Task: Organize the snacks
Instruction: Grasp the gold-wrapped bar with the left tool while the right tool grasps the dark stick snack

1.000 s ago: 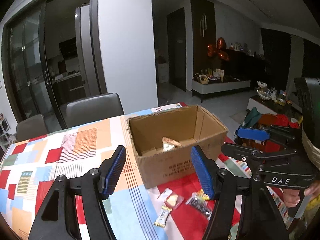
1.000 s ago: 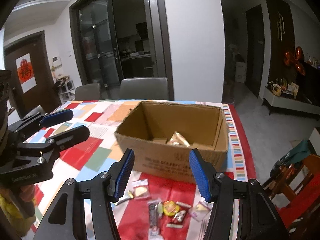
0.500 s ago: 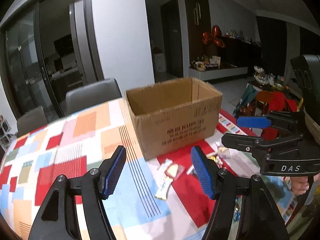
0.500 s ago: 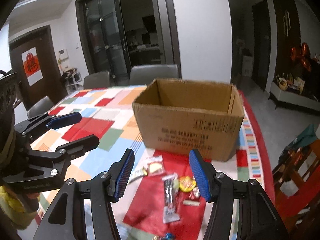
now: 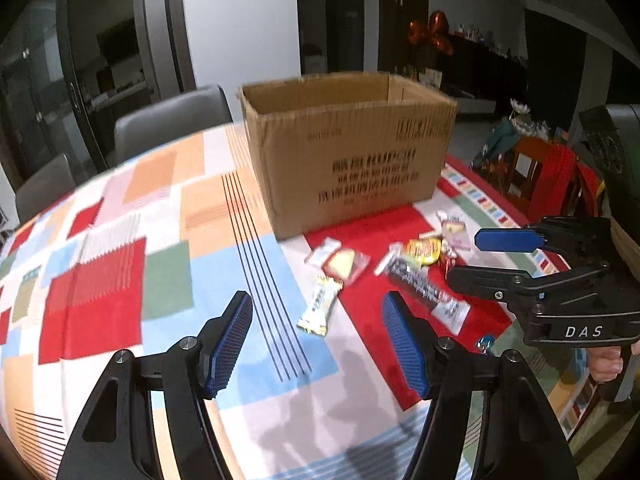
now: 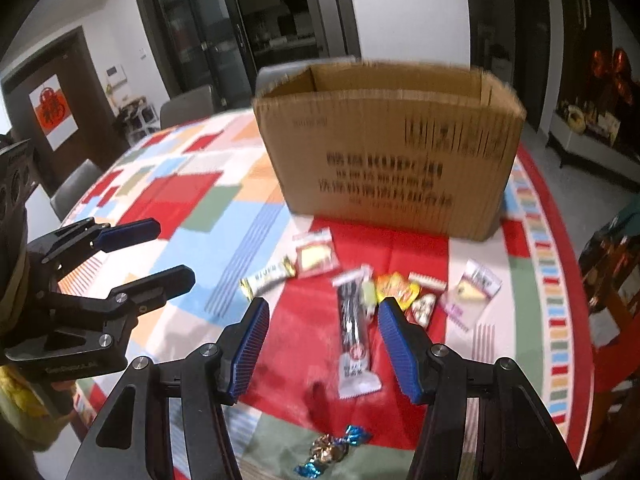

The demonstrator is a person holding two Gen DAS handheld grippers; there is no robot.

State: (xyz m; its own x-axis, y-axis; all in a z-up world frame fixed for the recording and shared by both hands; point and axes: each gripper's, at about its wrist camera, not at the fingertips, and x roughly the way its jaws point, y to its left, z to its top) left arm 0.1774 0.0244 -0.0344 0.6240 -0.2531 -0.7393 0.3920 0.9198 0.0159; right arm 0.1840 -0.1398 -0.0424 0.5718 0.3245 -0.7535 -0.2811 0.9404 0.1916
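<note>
An open cardboard box stands on the patchwork tablecloth; its inside is hidden from here. In front of it lie loose snacks: a long black bar, a white-and-gold bar, a clear packet with a yellow cake, a yellow-orange packet and a purple-white packet. My left gripper hangs open above the cloth near the white-and-gold bar. My right gripper hangs open over the black bar. Neither holds anything.
A blue-foil candy lies near the table's front edge. Grey chairs stand behind the table on the left. A wooden chair with red cloth is beside the table's right edge. A person's hand holds the right gripper.
Both grippers have sunk toward the table. The box's inside has dropped out of sight, and the snacks now lie close under the fingers. Neither gripper's jaw width has changed.
</note>
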